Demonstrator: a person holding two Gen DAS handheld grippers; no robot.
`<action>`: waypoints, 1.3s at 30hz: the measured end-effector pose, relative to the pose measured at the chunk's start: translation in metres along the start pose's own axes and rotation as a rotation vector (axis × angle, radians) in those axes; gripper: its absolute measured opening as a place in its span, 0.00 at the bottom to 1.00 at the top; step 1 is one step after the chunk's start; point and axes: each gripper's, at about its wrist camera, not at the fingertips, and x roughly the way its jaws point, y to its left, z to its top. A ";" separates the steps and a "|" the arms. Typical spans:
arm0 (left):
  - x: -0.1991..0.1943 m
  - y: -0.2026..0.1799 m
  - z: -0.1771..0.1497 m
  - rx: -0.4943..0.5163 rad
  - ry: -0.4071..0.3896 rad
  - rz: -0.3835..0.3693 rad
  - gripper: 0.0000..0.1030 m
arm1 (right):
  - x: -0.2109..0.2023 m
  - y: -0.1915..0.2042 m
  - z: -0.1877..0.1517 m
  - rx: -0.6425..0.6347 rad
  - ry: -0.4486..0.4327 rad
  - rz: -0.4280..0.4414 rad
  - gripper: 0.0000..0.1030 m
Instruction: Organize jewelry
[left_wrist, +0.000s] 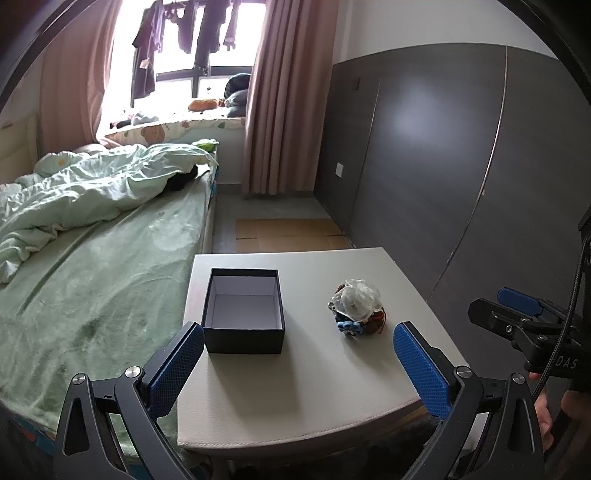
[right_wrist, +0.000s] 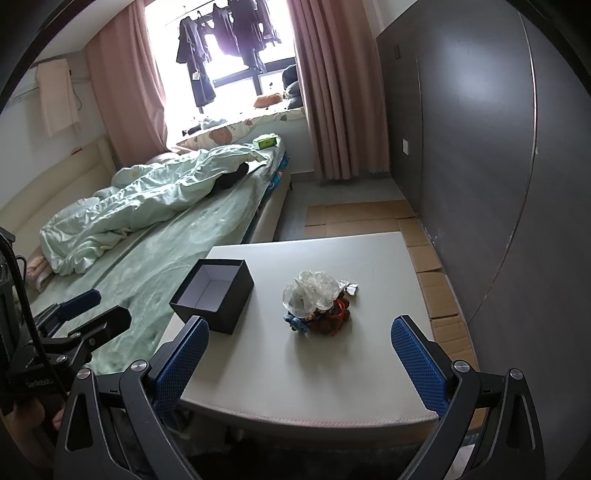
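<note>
An open, empty dark blue box with a white inside stands on the left part of a white table. A small pile of jewelry lies to its right: a white frilly scrunchie on top, blue, red and brown pieces under it. My left gripper is open and empty above the table's near edge, short of the box. In the right wrist view the box and the pile lie ahead of my right gripper, which is open and empty. Each gripper shows at the other view's edge.
A bed with a green sheet and rumpled quilt runs along the table's left side. A dark grey wardrobe wall stands to the right. Flattened cardboard lies on the floor beyond the table. Curtains and a window are at the back.
</note>
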 end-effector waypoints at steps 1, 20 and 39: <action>0.000 0.000 0.000 -0.001 0.001 0.000 0.99 | 0.000 -0.001 0.000 0.000 -0.002 0.000 0.97; 0.013 -0.001 0.013 -0.014 0.013 -0.012 0.99 | 0.004 0.003 0.009 0.006 -0.026 0.028 0.97; 0.083 -0.010 0.022 -0.072 0.143 -0.089 0.86 | 0.052 -0.068 0.008 0.331 0.091 0.063 0.89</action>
